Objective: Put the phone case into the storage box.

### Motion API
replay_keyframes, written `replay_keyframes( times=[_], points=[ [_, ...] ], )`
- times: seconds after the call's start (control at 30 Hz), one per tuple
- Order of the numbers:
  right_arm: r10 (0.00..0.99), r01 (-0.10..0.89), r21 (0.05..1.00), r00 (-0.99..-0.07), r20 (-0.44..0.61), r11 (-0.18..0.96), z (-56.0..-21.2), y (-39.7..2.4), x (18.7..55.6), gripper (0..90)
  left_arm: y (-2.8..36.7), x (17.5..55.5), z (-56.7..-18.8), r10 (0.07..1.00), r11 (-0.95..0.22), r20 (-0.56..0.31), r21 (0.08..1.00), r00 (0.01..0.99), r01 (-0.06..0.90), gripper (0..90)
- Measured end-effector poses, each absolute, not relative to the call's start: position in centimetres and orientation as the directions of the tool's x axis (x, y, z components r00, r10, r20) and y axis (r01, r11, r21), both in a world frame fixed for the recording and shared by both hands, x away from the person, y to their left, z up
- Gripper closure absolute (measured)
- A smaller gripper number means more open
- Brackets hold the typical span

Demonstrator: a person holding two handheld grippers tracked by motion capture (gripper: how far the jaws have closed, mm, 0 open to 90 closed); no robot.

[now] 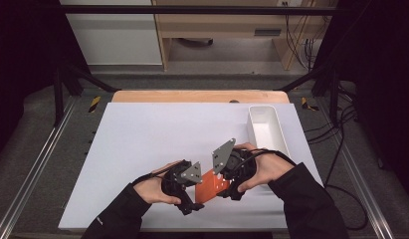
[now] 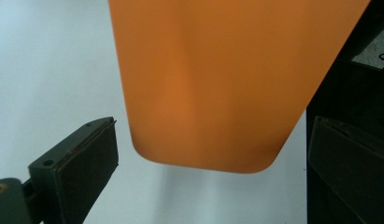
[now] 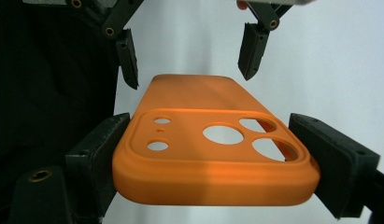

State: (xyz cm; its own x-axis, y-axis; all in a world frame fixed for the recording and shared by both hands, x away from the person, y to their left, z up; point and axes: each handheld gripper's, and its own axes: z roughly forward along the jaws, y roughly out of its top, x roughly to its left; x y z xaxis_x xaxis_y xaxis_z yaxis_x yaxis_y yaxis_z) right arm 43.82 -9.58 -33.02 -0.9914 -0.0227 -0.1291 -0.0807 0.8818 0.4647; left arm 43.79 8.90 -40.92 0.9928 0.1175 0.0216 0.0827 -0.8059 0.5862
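Right gripper [image 3: 213, 154] clamps the camera end of the orange phone case [image 3: 213, 154], lower centre of frame, lifted off the white table [image 1: 142, 149]. Left gripper [image 3: 189, 56] stands wide around the plain end; close it squarely before any release.

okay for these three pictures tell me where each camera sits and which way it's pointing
High view: above the person's side, looking forward and down at the table; forearms, hands, both claws.
Left gripper view: rides the left claw; open jaws flank the orange phone case.
Right gripper view: rides the right claw, clamped on the case.
Shared: the case appears in all three.
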Motion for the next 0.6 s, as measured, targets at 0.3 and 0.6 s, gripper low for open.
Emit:
replay_keyframes(
  times=[0.3, 0.6],
  points=[
    [-0.024, -0.077, 0.452, -0.992, -0.121, 0.889, -33.3, -9.2, 43.9, 16.2, 8.1, 43.8, -40.7, 0.098, -0.830, 0.037, 0.554, 0.994, 0.061, 1.1],
    [-0.022, -0.074, 0.452, -0.993, -0.119, 0.889, -33.3, -8.9, 43.9, 16.2, 7.2, 43.8, -40.7, 0.088, -0.838, 0.046, 0.543, 0.995, 0.049, 1.7]
  ],
)
